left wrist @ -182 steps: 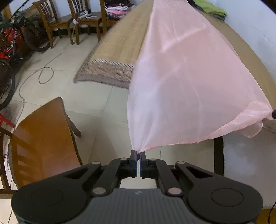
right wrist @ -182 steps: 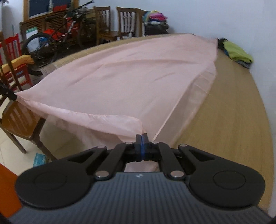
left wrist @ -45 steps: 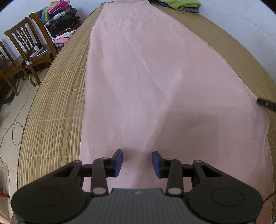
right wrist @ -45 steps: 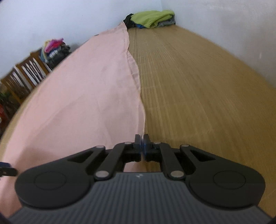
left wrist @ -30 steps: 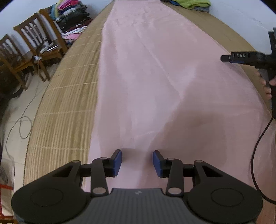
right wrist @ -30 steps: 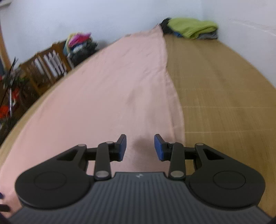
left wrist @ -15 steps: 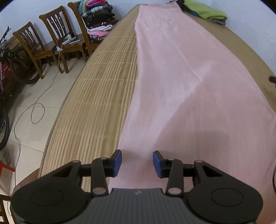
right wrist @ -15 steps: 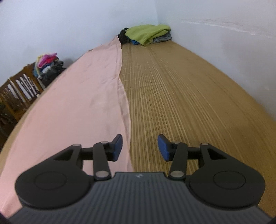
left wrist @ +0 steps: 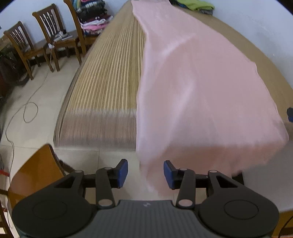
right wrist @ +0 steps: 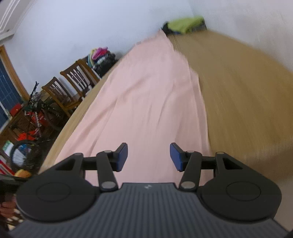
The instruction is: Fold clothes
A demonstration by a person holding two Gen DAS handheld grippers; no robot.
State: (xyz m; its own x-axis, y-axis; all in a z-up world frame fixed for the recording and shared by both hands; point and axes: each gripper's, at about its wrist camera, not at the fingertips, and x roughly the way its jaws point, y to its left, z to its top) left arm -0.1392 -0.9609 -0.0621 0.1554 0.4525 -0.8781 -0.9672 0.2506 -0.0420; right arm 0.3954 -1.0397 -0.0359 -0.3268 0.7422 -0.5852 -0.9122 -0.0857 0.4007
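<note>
A long pink cloth (left wrist: 192, 82) lies along the bamboo mat (left wrist: 109, 76) on the bed, folded lengthwise, its near end hanging over the bed's front edge. It also shows in the right wrist view (right wrist: 146, 102). My left gripper (left wrist: 145, 173) is open and empty, off the bed's front edge with the hanging cloth end between its fingers. My right gripper (right wrist: 148, 157) is open and empty above the near part of the cloth. The right gripper's tip (left wrist: 290, 113) shows at the right edge of the left wrist view.
A pile of green and dark clothes (right wrist: 185, 25) lies at the far end of the bed. Wooden chairs (left wrist: 51, 40) with stacked clothes (left wrist: 93, 16) stand left of the bed. A brown chair (left wrist: 34, 172) is near my left gripper. A bicycle (right wrist: 31, 117) stands at left.
Both grippers have let go of the cloth and opened. Over the last second both pulled back toward the bed's near end; the left one is now past the edge, over the floor.
</note>
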